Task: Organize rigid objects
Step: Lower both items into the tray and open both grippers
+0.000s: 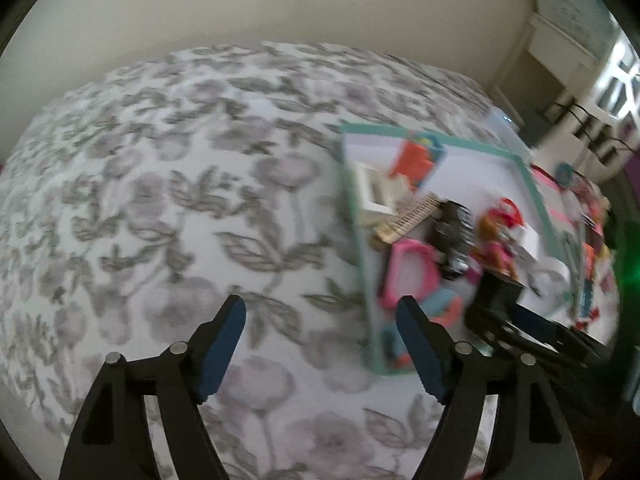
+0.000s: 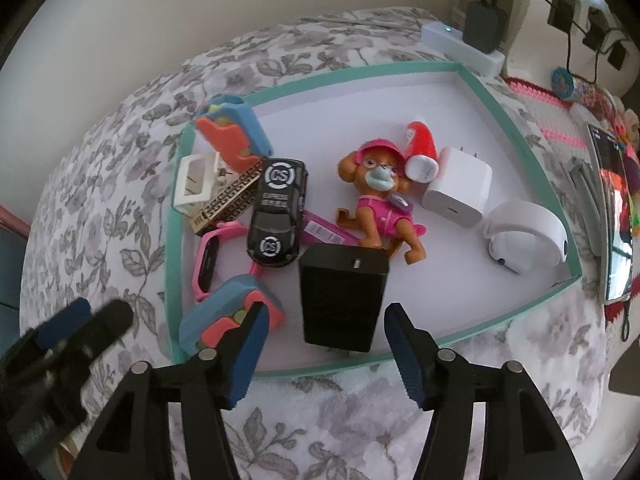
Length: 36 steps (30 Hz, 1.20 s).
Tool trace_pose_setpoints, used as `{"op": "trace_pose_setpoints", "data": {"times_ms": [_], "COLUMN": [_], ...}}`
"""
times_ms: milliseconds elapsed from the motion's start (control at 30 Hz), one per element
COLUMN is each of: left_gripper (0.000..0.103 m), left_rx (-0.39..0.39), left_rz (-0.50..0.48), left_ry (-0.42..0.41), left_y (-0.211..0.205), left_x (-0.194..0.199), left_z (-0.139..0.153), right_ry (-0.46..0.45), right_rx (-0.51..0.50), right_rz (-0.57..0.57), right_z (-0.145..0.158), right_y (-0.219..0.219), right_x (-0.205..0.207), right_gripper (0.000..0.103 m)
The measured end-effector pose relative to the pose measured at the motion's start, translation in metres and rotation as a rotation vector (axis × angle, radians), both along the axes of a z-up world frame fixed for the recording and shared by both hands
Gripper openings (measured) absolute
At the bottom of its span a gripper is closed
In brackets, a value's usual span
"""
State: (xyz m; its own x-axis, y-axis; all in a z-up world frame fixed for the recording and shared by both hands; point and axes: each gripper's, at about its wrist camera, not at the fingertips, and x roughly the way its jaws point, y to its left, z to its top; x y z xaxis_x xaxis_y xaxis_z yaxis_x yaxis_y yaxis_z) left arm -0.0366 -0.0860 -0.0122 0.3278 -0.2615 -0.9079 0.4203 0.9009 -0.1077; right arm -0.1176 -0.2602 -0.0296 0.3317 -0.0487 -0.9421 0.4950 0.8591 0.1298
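Your right gripper (image 2: 324, 344) hangs spread wide over the black box (image 2: 344, 296), which lies in the tray (image 2: 532, 152) at its near edge; come straight down so the pads straddle its long sides, clear of the dog (image 2: 380, 204); your left gripper (image 1: 320, 344) is spread too, empty over the bedspread (image 1: 160, 184)

Grey floral bedspread (image 2: 120, 184), teal-rimmed white tray (image 2: 516, 128), black toy car (image 2: 276, 216) with white roundels, pink-clad brown pup figure (image 2: 380, 200), white charger (image 2: 458, 190), black box (image 2: 342, 300), blue-padded claws
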Motion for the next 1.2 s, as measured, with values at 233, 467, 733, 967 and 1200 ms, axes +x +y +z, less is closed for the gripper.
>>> {"op": "trace_pose_setpoints", "data": {"times_ms": [233, 467, 733, 967, 1200], "left_gripper": [0.094, 0.095, 0.095, 0.095, 0.095], "left_rx": [0.061, 0.028, 0.045, 0.037, 0.113], "left_rz": [0.076, 0.090, 0.073, 0.106, 0.114], "left_ry": [-0.056, -0.063, -0.173, -0.184, -0.220], "left_y": [0.023, 0.034, 0.037, 0.047, 0.044], "left_x": [0.012, 0.012, -0.004, -0.007, -0.010], "left_z": [-0.005, 0.000, 0.022, 0.029, 0.030], "right_ry": [-0.034, -0.081, -0.134, -0.171, -0.191], "right_rx": [-0.030, -0.065, -0.103, -0.123, -0.133], "right_rz": [0.038, 0.037, 0.039, 0.051, 0.054], "right_z": [0.007, 0.018, 0.034, 0.044, 0.050], "right_y": [0.014, 0.019, 0.026, 0.033, 0.037], "right_x": [0.003, 0.003, 0.000, -0.002, -0.004], "right_gripper": [0.094, 0.103, 0.103, 0.103, 0.103]}}
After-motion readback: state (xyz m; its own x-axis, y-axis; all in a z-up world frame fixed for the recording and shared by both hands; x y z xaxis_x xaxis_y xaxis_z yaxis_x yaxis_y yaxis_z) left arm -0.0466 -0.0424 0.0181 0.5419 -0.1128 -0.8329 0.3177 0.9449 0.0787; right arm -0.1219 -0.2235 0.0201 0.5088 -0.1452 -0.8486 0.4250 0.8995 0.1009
